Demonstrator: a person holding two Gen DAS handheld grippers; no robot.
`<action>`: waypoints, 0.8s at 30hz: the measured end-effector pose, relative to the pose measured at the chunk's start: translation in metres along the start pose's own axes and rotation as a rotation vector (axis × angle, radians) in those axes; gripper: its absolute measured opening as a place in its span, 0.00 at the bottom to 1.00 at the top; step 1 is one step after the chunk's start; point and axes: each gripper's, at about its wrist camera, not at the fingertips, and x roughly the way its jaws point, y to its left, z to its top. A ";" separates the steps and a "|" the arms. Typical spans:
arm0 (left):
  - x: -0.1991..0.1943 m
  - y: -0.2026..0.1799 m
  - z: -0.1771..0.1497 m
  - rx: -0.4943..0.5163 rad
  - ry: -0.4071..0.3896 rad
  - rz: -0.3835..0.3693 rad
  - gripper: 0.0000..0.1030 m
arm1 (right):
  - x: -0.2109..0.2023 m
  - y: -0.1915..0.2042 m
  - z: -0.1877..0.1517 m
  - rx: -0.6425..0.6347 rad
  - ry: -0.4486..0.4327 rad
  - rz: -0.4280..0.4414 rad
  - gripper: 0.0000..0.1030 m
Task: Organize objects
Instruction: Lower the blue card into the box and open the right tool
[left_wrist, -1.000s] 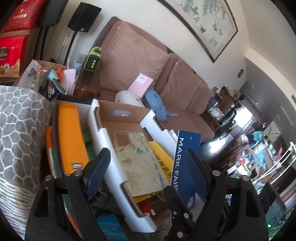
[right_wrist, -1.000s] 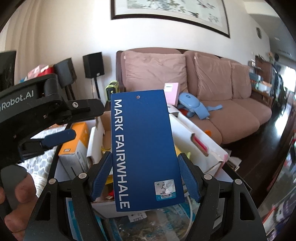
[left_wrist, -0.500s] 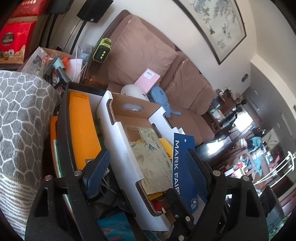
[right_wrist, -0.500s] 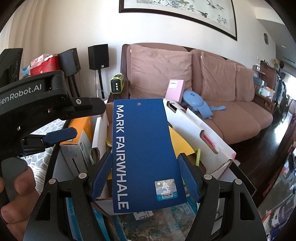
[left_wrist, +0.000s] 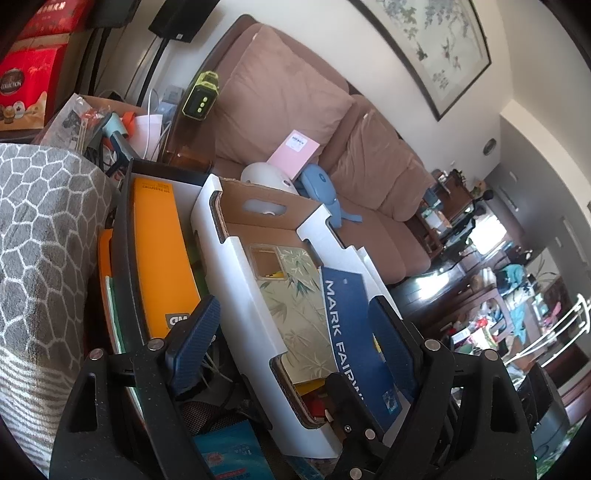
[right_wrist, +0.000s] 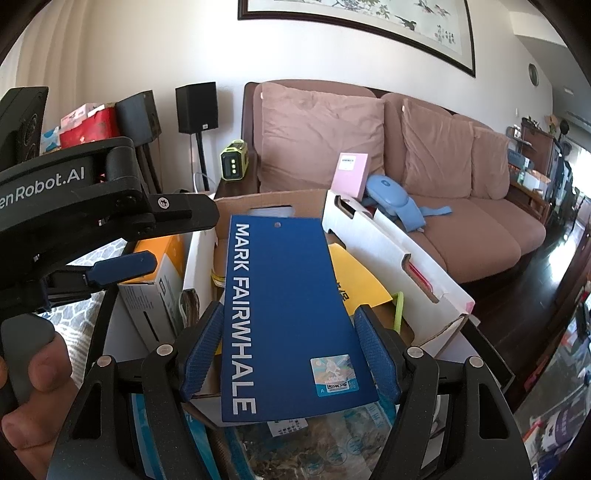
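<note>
A blue card (right_wrist: 280, 295) printed MARK FAIRWHALE lies between the pads of my right gripper (right_wrist: 291, 343), which is shut on its two long edges. The card slants over an open white cardboard box (right_wrist: 388, 240) that holds a yellow envelope (right_wrist: 354, 280). In the left wrist view the same blue card (left_wrist: 351, 325) hangs over the white box (left_wrist: 236, 280), above a green bamboo-print case (left_wrist: 295, 295). My left gripper (left_wrist: 295, 332) stands open over the box's near wall with nothing between its fingers. The left gripper (right_wrist: 159, 240) also shows in the right wrist view, held by a hand (right_wrist: 40, 373).
An orange box (left_wrist: 159, 251) stands in a black tray left of the white box. A grey patterned cushion (left_wrist: 44, 240) fills the far left. Behind is a brown sofa (right_wrist: 461, 229) with a pink box (right_wrist: 351, 173) and a blue device (right_wrist: 391, 195). Blue packets (left_wrist: 229, 450) lie below the grippers.
The blue card has tipped lower and lies further over the white box. Both grippers stay as they were, the right one still closed on the card.
</note>
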 end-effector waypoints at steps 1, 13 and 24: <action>0.000 0.000 0.000 0.000 0.002 0.000 0.78 | 0.000 0.000 0.000 0.002 0.002 0.000 0.72; 0.006 -0.002 -0.001 0.014 0.040 0.009 0.78 | 0.000 -0.001 0.000 0.010 0.000 0.002 0.72; 0.008 -0.003 -0.001 0.022 0.056 0.013 0.78 | -0.004 -0.009 0.001 0.052 -0.011 0.017 0.73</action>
